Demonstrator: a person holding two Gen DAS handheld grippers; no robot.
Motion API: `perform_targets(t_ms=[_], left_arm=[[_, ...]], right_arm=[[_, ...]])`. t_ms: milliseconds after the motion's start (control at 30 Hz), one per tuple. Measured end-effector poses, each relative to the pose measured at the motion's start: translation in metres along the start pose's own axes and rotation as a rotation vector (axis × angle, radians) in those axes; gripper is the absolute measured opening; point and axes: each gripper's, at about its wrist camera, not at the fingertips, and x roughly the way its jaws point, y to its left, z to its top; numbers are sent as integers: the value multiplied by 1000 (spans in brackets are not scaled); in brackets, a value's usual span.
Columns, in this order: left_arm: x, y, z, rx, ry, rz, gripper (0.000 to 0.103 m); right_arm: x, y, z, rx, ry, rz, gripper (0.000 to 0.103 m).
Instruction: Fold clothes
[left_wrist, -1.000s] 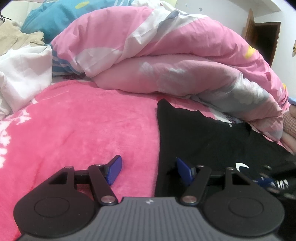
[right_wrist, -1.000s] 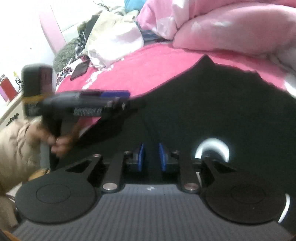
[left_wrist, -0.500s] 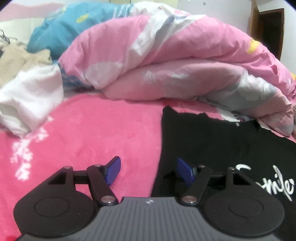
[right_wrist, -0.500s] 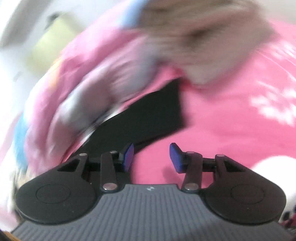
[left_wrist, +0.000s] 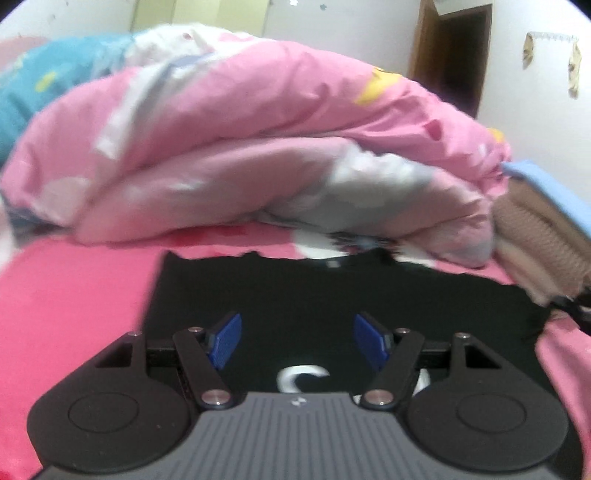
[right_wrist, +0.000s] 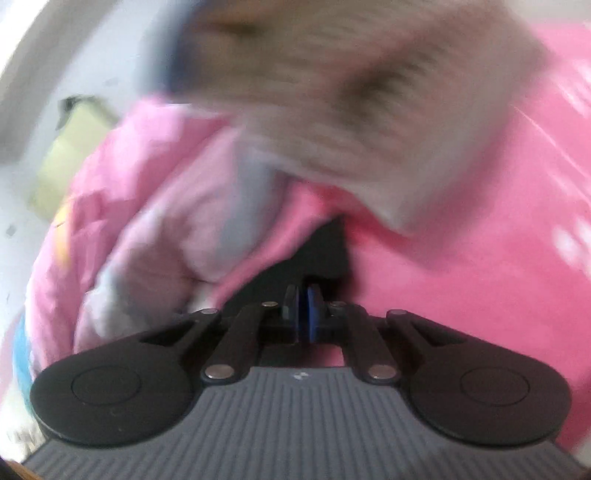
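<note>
Garment: black T-shirt (left_wrist: 332, 295) lies spread flat on the bed's pink blanket (left_wrist: 74, 295), white print partly showing at its near end, just ahead of the left camera body.
Far edge of garment: reaches toward the heaped pink duvet (left_wrist: 258, 147) across the back of the bed; a strip of blanket shows between them.
Left tongs (left_wrist: 297, 341): blue pads apart, nothing between them, hovering over the middle of the T-shirt near the print.
Right tongs (right_wrist: 303, 308): pads together at a pointed corner of the black T-shirt (right_wrist: 328, 247); the view is too blurred to tell whether cloth is pinched between them.
Right edge of bed: tan knitted item (left_wrist: 535, 236) lies beside the duvet's end, just past the garment's corner.
Back left corner: blue bedding (left_wrist: 33, 92) behind the duvet.
Room: white wall with a dark brown door (left_wrist: 458, 51) beyond the bed.
</note>
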Motion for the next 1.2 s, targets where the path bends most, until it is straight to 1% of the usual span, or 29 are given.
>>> perform_targets(t_ms=[33, 100, 167, 200, 267, 333, 367, 433, 567, 633, 733, 767, 800, 900, 967, 1033, 1067, 1100, 1167, 1200], left_arm=[[2, -4, 0, -12, 5, -23, 69], [4, -10, 0, -21, 11, -57, 69], [5, -14, -3, -19, 22, -84, 69], [6, -16, -5, -16, 30, -98, 69], [10, -21, -9, -5, 49, -122, 69], [17, -25, -13, 8, 64, -138, 69], [20, -27, -14, 11, 70, -143, 69], [29, -32, -12, 20, 77, -156, 69], [53, -47, 0, 63, 70, -185, 69], [71, -53, 7, 85, 76, -196, 67], [103, -61, 14, 91, 115, -188, 59], [113, -62, 15, 85, 132, -188, 54], [123, -62, 16, 74, 151, -189, 50], [141, -67, 17, 75, 179, -184, 44], [147, -74, 15, 109, 179, -171, 44], [152, -81, 9, 158, 182, -130, 41], [155, -85, 5, 183, 185, -106, 40], [158, -88, 2, 208, 188, -82, 39], [158, -89, -4, 230, 171, -68, 40], [158, -89, -6, 237, 159, -65, 41]], right_arm=[[2, 21, 3, -78, 4, 38, 3], [7, 71, -2, -285, 73, 132, 3], [10, 113, -26, -515, 177, 236, 6], [8, 129, -43, -638, 234, 281, 6], [0, 153, -79, -865, 331, 347, 7], [-4, 158, -105, -980, 400, 353, 7], [-5, 156, -113, -999, 415, 340, 7], [-4, 152, -114, -985, 418, 314, 8], [-15, 138, -93, -852, 390, 323, 13], [-23, 130, -86, -796, 376, 325, 16], [-21, 122, -85, -757, 367, 311, 17], [-19, 121, -87, -758, 366, 307, 18], [-19, 121, -88, -763, 364, 304, 18], [-20, 126, -94, -802, 339, 305, 19], [-19, 129, -92, -807, 298, 285, 20], [-14, 128, -87, -798, 264, 233, 20], [-10, 125, -85, -789, 261, 207, 20], [-6, 121, -86, -786, 275, 183, 20], [-1, 113, -94, -802, 321, 155, 20], [-5, 109, -99, -821, 316, 161, 20]])
